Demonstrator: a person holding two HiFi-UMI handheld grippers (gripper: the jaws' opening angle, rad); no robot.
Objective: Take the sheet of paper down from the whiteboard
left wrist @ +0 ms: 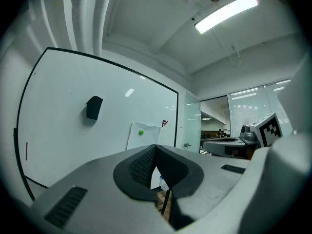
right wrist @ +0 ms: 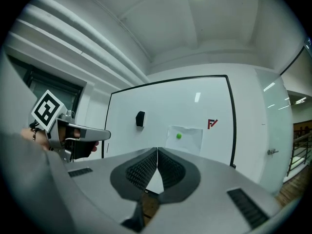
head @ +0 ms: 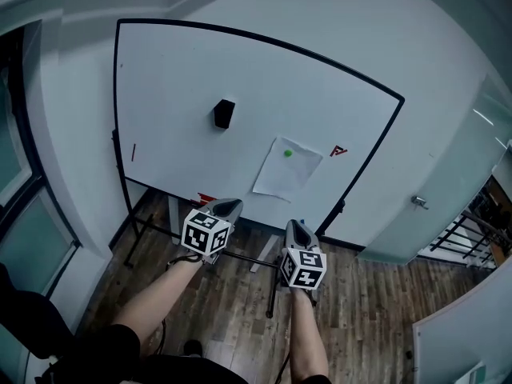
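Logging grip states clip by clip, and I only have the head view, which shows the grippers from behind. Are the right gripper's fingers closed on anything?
Observer: No. The right gripper view shows the right gripper with its fingers pressed together and nothing between them.
Operator: And the left?
Observer: The left gripper looks the same in its own view: fingers meeting at the tips, empty.
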